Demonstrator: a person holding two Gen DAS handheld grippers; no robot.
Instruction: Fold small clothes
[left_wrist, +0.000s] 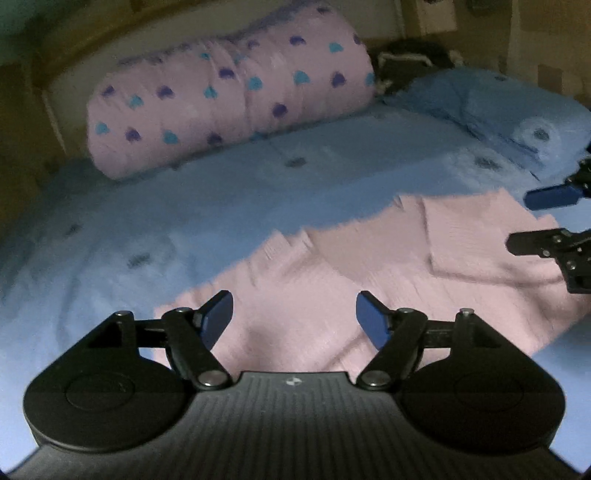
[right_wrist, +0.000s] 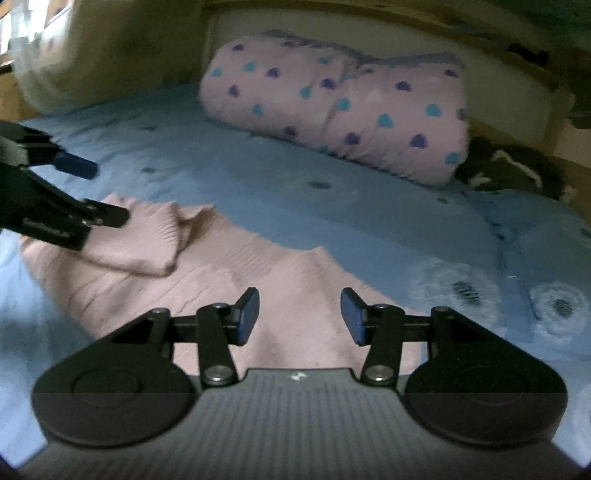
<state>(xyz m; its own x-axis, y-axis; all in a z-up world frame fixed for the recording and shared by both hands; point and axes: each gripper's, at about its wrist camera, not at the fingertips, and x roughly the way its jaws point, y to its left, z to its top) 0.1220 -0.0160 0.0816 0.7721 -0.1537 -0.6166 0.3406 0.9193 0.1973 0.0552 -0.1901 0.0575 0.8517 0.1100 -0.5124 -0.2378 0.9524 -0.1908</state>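
Left wrist view first: your left gripper has its jaws standing wide apart with nothing between them, hanging above the near part of the pink knit garment. That garment lies spread on the blue bedsheet, running from near centre out to the right, with one part folded over on itself at the right. Your right gripper comes in from the right edge, its blue pad over the sheet just past the garment's far edge and the other finger over the folded part; you cannot tell whether it touches. A rolled pink duvet with blue and purple hearts sits at the far side, and a blue pillow lies far right.

Right wrist view: your right gripper is partly open, jaws empty, over the garment's near right end. Your left gripper reaches in from the left above the folded-over flap, gripping nothing. The duvet lies at the far side, the bedsheet all around.
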